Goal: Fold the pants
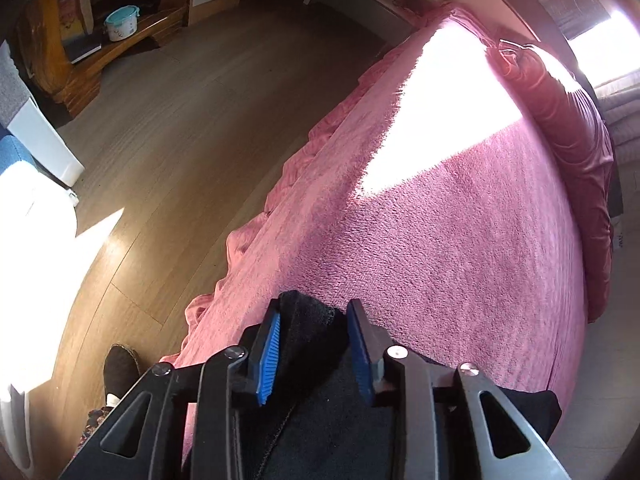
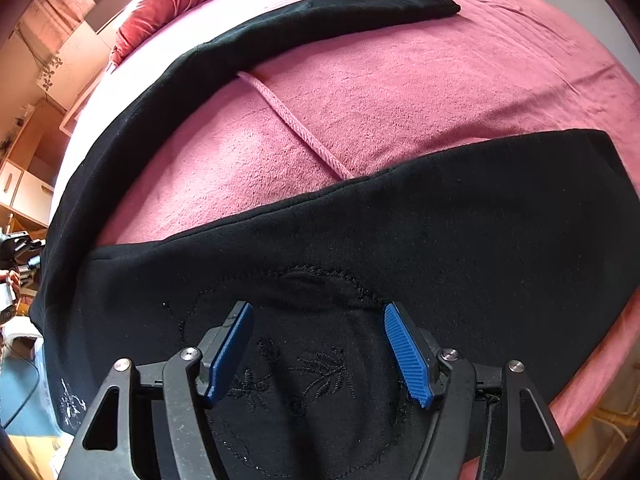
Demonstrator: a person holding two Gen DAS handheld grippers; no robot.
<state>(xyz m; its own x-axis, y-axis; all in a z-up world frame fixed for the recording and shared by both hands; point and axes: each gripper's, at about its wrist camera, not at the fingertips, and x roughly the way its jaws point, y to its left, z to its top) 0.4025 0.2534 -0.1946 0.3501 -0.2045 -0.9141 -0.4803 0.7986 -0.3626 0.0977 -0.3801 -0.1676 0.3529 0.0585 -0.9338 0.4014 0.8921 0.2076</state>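
Observation:
Black pants (image 2: pixel 460 240) lie spread on a pink bed (image 2: pixel 400 92), both legs apart in a V, a pink cord (image 2: pixel 296 128) between them. My right gripper (image 2: pixel 318 344) is open just above the embroidered seat of the pants, jaws wide, holding nothing. In the left wrist view my left gripper (image 1: pixel 314 344) has a bunched edge of the black pants (image 1: pixel 308 328) between its blue pads (image 1: pixel 269 356); the jaws stand partly apart and the cloth fills the gap near the bed's left edge.
The bed's left edge (image 1: pixel 256 216) drops to a wooden floor (image 1: pixel 168 128). A red pillow (image 1: pixel 568 120) lies at the far side. Wooden furniture with a teal-lidded pot (image 1: pixel 120 24) stands across the room. A foot (image 1: pixel 120 364) is by the bed.

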